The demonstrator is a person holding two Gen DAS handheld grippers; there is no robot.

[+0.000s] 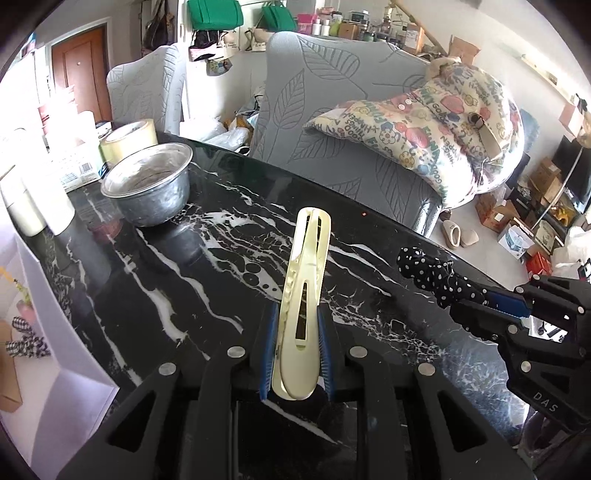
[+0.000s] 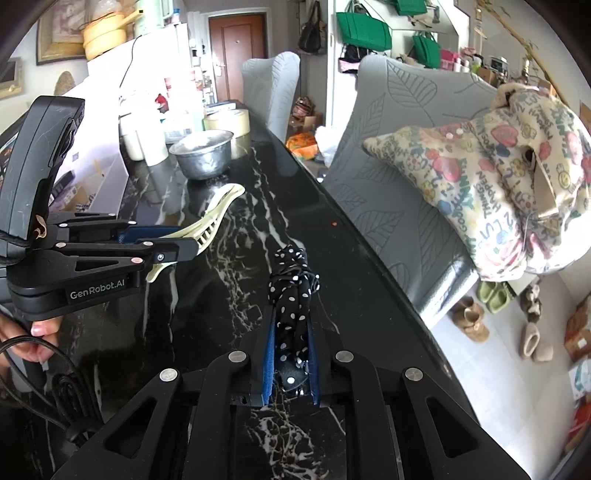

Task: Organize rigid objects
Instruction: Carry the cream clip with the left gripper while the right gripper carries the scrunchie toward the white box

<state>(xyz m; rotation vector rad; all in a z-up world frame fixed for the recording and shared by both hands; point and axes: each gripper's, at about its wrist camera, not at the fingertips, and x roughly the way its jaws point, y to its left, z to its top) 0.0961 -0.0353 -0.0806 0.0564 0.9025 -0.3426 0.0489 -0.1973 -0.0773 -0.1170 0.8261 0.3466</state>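
A grey leaf-patterned chair point(image 1: 332, 122) is seen at upper centre, with a floral cushion point(image 1: 436, 125) draped over it at upper right. Green bags point(image 2: 364, 29) are hung on the wall at top, and a brown door point(image 2: 236, 55) is seen beside them.

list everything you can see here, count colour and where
hair clip: 1, cream, clamped in left hand-held gripper
bow clip: 1, black with white dots, clamped in right hand-held gripper
metal bowl: 1, silver, far left of table
tape roll: 1, pale yellow, behind the bowl
table: 1, black marble
chairs: 2, grey leaf print, beyond table
cushion: 1, cream floral, on near chair
left hand-held gripper: 1, black, shut
right hand-held gripper: 1, black, shut
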